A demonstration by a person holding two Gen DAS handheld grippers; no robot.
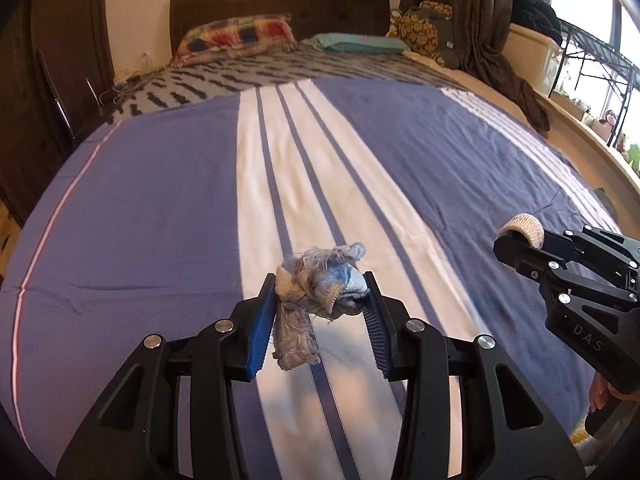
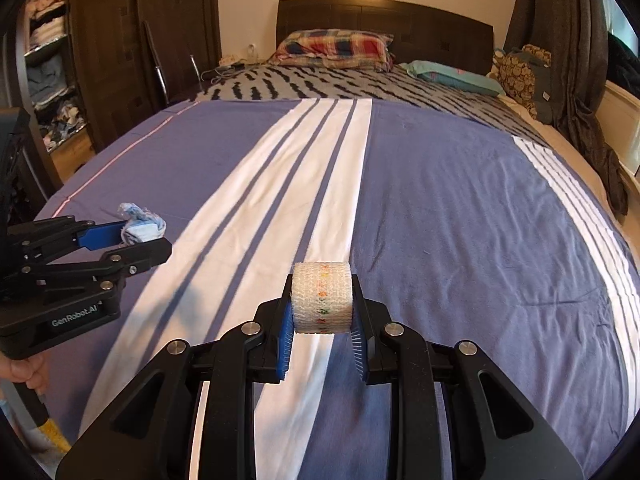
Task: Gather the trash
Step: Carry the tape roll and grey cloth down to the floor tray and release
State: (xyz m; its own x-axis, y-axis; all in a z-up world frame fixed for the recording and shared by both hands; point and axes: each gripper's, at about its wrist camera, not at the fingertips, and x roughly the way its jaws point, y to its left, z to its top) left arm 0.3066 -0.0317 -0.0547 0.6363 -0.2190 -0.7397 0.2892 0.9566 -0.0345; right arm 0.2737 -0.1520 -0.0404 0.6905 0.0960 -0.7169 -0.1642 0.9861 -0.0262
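Observation:
My left gripper [image 1: 320, 284] is shut on a frayed blue-grey rag wad [image 1: 316, 280] and holds it above the striped bedspread [image 1: 160, 200]. A loose strip of the rag hangs down between the fingers. My right gripper [image 2: 322, 286] is shut on a white bandage roll [image 2: 322, 298] with a coloured centre stripe, held above the bed. The right gripper with the roll [image 1: 524, 230] shows at the right of the left wrist view. The left gripper [image 2: 132, 236] with the rag [image 2: 142, 226] shows at the left of the right wrist view.
A plaid pillow [image 2: 334, 48] and a teal pillow [image 2: 456, 74] lie at the dark headboard [image 2: 384, 20]. A wardrobe with open shelves [image 2: 52, 80] stands left of the bed. Dark curtains [image 2: 568, 40] and a window ledge [image 1: 580, 128] run along the right.

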